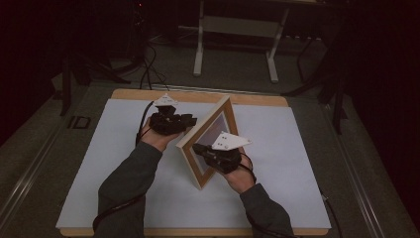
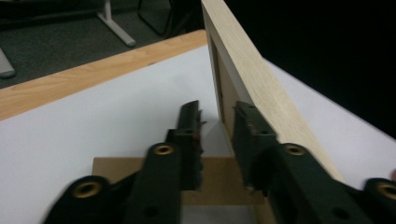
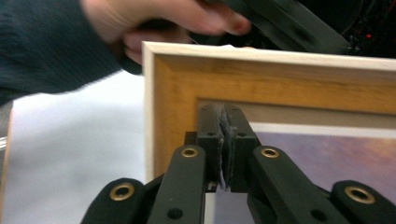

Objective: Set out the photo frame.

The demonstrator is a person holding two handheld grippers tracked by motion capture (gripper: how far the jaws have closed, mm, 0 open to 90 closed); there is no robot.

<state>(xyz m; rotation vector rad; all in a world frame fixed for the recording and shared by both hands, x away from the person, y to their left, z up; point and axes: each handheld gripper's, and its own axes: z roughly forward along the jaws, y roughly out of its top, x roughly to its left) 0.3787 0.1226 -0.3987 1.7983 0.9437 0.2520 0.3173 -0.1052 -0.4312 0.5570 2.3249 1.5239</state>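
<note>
Here the pale wooden picture frame [image 1: 208, 144] stands tilted; left tool [image 2: 217, 135] spread, right tool [image 3: 223, 140] pressed together.

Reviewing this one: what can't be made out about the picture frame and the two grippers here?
- Picture frame, high view: its image is too small and dim.
- Right gripper, right gripper view: jaws together against the frame; whether they pinch anything is unclear.
- Left gripper, left gripper view: jaws apart, blurred; contact with the frame is uncertain.

Left claw [image 1: 190, 120], right claw [image 1: 198, 148]: black two-jaw bodies, brass-ringed pivot screws, grey three-cornered top plates, trailing black cables. Person: dark blue-grey long sleeves [image 1: 130, 178].
</note>
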